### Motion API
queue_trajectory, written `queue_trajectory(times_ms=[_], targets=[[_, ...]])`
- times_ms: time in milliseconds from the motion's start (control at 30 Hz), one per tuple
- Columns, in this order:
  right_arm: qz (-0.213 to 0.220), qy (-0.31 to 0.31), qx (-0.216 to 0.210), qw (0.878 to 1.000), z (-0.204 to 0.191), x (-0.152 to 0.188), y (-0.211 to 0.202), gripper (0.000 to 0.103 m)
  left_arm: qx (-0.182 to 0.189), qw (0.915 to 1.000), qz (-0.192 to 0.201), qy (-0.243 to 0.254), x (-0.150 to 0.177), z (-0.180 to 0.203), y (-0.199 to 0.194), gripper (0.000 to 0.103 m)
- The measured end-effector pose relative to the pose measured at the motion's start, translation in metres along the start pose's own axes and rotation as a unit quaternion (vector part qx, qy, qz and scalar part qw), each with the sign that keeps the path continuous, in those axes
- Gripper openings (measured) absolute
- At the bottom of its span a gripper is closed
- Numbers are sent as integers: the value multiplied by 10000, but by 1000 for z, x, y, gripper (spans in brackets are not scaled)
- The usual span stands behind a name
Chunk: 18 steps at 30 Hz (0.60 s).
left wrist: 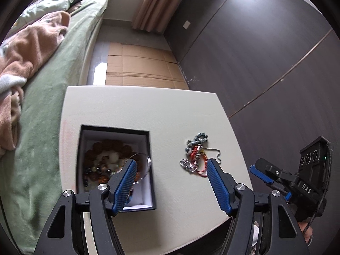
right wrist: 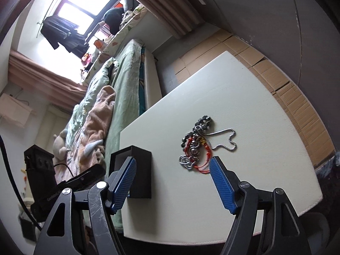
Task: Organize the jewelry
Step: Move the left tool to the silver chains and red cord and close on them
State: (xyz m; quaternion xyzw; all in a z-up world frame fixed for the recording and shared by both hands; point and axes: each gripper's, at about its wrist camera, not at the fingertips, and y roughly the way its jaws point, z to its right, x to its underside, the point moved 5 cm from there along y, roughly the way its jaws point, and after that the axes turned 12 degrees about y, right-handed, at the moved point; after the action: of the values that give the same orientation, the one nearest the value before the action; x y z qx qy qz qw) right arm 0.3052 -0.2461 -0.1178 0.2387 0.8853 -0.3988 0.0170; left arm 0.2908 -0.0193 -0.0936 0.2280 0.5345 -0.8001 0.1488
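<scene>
A black box (left wrist: 115, 165) with a white lining stands open on the white worktop (left wrist: 148, 110), holding brown beads and a silver bangle, while beside it, apart, lies a tangled heap of jewelry (left wrist: 196, 155): grey beads, red cords, silver chains.

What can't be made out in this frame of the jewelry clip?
- Box contents, left wrist view: the near part sits behind the left claw finger; the pieces are blurred together.
- Box interior, right wrist view: only the black outside shows.
- Pile on the table, both views: strands tangled, so a piece count is unclear.
- Right claw in the left view: partly cut off by the left claw's frame.
</scene>
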Motion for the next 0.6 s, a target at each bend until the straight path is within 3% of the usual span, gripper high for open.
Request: queue_trajectory(times_ms=[333, 600], targets=[[89, 399, 208, 9989, 45, -18, -9, 72, -112, 9973, -468, 554, -14, 45, 45, 68], [88, 585, 210, 9980, 67, -24, -11, 72, -255, 9928, -866, 787, -23, 57, 90, 43]])
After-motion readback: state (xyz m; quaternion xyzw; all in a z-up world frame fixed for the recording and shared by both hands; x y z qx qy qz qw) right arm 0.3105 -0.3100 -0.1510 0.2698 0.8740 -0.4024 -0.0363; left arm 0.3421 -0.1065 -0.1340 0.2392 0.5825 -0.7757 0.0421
